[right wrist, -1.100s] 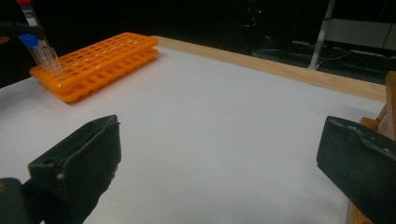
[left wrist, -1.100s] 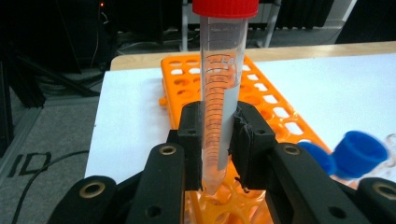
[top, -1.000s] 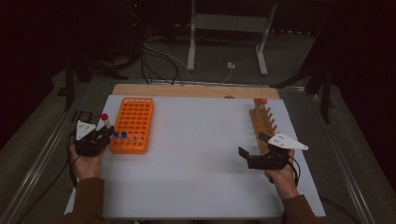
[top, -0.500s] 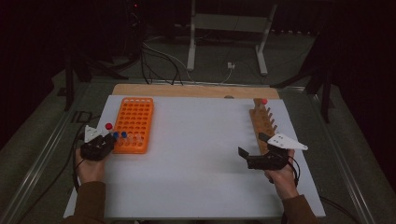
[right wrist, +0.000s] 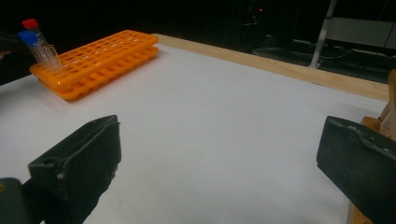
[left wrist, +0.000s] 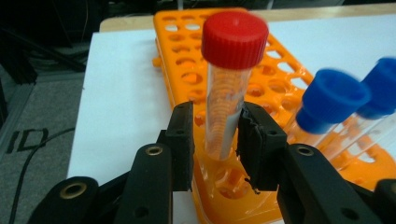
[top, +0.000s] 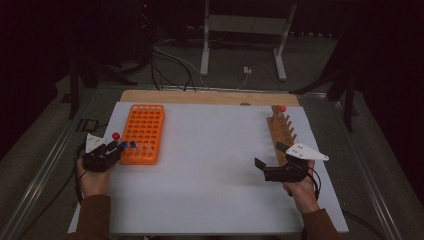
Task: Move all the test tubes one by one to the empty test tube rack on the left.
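Left gripper, lower centre of the left gripper view: jaws clamped on a red-capped tube standing upright at the near corner of the orange rack, two blue-capped tubes just beside it at right. Right gripper, lower right of the high view: jaws spread wide, grasping nothing, next to the wooden rack bearing one red-capped tube at its far end. Surface: white tabletop with a wooden strip along its far edge; beyond, dark room with cables and metal stand legs at upper centre.

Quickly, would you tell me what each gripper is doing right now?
Left gripper: shut on the red-capped tube, over the orange rack.
Right gripper: open, holding nothing.
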`<state>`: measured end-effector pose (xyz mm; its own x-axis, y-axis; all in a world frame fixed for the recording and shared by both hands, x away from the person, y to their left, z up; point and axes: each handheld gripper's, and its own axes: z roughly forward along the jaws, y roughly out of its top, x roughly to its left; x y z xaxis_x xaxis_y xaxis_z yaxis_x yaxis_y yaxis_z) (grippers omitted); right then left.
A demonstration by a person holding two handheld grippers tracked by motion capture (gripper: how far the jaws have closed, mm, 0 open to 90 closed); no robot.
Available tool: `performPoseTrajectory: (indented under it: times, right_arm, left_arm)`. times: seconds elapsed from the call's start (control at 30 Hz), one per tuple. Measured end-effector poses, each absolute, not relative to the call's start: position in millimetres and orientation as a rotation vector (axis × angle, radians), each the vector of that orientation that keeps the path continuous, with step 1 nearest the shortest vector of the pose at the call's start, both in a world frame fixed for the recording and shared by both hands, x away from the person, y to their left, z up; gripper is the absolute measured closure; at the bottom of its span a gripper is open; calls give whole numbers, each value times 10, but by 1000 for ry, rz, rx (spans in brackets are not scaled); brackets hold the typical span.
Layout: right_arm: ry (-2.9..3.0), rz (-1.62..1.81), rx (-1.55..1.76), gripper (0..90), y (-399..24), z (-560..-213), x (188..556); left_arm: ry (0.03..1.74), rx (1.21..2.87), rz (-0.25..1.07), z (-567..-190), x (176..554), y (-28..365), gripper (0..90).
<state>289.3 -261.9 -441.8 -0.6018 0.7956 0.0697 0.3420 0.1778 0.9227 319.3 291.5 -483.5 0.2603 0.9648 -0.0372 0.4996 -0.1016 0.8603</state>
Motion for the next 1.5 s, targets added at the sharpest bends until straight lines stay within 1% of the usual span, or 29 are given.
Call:
performPoseTrajectory:
  times: [0.07,0.1,0.17,0.37,0.57,0.63,0.67,0.83,1.0,1.17,1.33,1.4,1.5]
  right_arm:
    - [2033,1411,1069,2,-2610,-4422,2895]
    - [2034,1411,1069,2,-2605,-4423,2894]
    - [2036,1410,1064,2,-2598,-4424,2894]
    - [2035,1411,1066,2,-2602,-4424,2894]
    - [2042,1408,1060,2,-2590,-4429,2892]
    - [2042,1407,1058,2,-2589,-4426,2889]
    - [2041,1411,1061,2,-2590,-4423,2887]
    - [2038,1411,1062,2,-2603,-4423,2893]
    - [2037,1410,1063,2,-2606,-4420,2894]
    - [2029,1414,1068,2,-2620,-4410,2896]
    - [2022,1416,1066,2,-2624,-4387,2901]
    - [2019,1416,1067,2,-2622,-4375,2910]
    - [2013,1412,1068,2,-2618,-4354,2924]
  left_arm:
    - [1337,1730,737,-4800,3182,2916,695]
    - [1330,1733,735,-4787,3180,2915,729]
    - [1331,1753,731,-4777,3192,2903,753]
    - [1351,1818,721,-4828,3226,2876,760]
    - [1355,1817,714,-4823,3221,2876,757]
    - [1364,1806,715,-4832,3212,2877,737]
    - [1370,1798,715,-4840,3207,2883,708]
    - [1386,1765,709,-4865,3146,2939,637]
    - [1394,1710,699,-4867,3024,3012,542]
    - [1380,1624,676,-4794,2884,3055,354]
    - [1303,1558,676,-4633,2731,2964,182]
    - [1277,1558,680,-4587,2686,2883,160]
    - [1236,1553,680,-4530,2628,2749,95]
